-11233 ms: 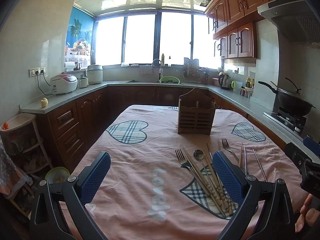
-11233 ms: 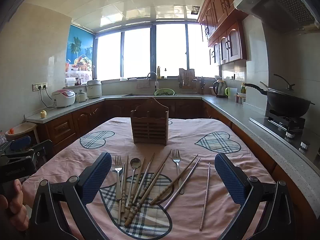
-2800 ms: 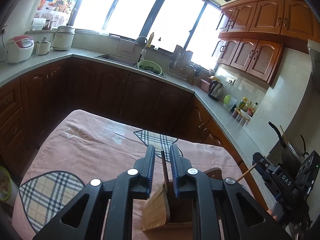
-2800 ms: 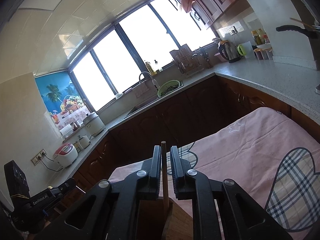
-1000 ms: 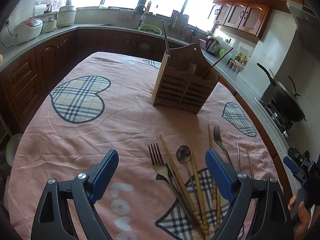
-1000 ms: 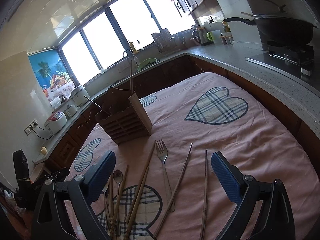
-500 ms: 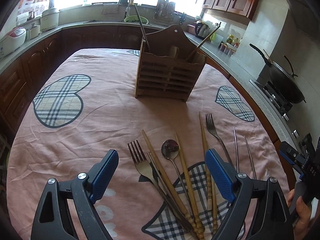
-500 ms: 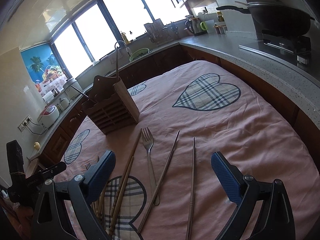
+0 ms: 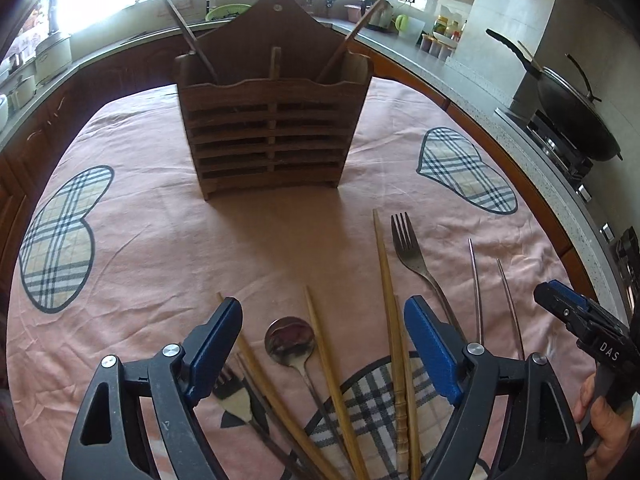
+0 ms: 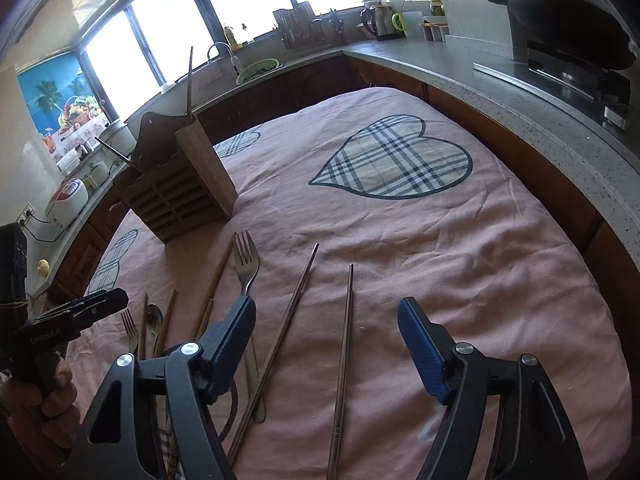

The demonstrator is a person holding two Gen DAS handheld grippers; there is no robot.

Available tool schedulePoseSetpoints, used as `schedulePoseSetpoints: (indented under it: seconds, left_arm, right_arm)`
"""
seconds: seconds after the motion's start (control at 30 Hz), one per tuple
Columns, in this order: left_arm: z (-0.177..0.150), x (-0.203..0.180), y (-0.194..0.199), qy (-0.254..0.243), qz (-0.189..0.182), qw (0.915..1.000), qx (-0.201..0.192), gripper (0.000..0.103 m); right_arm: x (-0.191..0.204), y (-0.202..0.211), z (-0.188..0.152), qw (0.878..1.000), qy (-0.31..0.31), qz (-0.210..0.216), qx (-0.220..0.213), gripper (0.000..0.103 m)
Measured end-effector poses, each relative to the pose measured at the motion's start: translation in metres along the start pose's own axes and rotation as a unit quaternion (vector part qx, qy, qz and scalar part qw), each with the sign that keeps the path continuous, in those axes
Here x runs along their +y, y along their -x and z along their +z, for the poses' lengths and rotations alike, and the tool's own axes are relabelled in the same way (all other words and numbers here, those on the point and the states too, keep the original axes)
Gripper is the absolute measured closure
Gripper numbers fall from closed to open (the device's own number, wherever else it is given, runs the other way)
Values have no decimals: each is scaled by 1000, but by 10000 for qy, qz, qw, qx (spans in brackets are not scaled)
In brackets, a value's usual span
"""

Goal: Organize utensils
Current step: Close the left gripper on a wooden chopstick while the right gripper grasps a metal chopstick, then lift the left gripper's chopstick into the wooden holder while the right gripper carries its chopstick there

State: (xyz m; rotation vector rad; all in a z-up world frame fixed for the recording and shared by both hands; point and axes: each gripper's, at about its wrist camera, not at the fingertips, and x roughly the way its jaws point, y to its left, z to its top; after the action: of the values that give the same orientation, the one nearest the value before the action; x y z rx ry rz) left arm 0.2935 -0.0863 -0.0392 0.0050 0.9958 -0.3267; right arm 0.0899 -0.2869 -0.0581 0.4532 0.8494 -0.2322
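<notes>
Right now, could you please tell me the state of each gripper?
Left gripper: open, holding nothing, above the spoon.
Right gripper: open, holding nothing, above the metal chopsticks.

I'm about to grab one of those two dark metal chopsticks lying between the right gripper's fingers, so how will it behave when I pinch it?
The nearer metal chopstick looks thin, smooth and stiff, so it may slip between the pads. It lies flat on the pink tablecloth, leaving little to get under; the soft cloth may give slightly. Its slim shaft could roll if nudged sideways by the open right gripper.
</notes>
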Motion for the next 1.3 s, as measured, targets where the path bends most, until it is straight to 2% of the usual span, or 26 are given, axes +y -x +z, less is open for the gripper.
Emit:
schedulePoseSetpoints:
  seconds: [0.17, 0.37, 0.47, 0.53, 0.6, 0.77, 0.87, 0.97, 1.03, 1.1, 1.3]
  left_arm:
    - [25, -19, -44, -324, 55, 9990, 318, 28]
    - [44, -34, -90, -574, 26, 9968, 553, 35]
    - [52, -38, -111, -648, 13, 9957, 669, 46]
    - [56, -38, -123, -662, 2, 9951, 731, 58]
    - [60, -38, -133, -673, 2, 9946, 785, 66]
    - [65, -44, -146, -810, 57, 9941, 717, 68]
    - [68, -50, -153, -921, 127, 9932, 698, 71]
    - [68, -56, -155, -1057, 242, 9921, 637, 79]
    - [68, -57, -156, -1096, 244, 9918, 609, 95]
    - [69, -55, -156, -1016, 183, 9927, 622, 96]
    - [66, -41, -137, -730, -69, 9960, 519, 99]
  right_arm:
    - [-7, -16, 4, 9997, 27, -120, 204, 48]
    - [-14, -29, 6, 9992, 18, -140, 366, 56]
    - [-15, -35, 8, 9989, 58, -168, 435, 61]
    - [-14, -39, 9, 9987, 114, -185, 472, 62]
    - [-12, -44, 11, 9984, 192, -222, 493, 64]
    - [-9, -60, 13, 9967, 354, -317, 654, 77]
    - [-5, -65, 13, 9958, 485, -403, 663, 77]
    - [-3, -68, 15, 9955, 535, -432, 650, 79]
    - [-4, -70, 16, 9954, 540, -472, 643, 86]
    - [-6, -70, 17, 9958, 479, -441, 640, 97]
    - [-6, -64, 18, 9976, 303, -202, 587, 98]
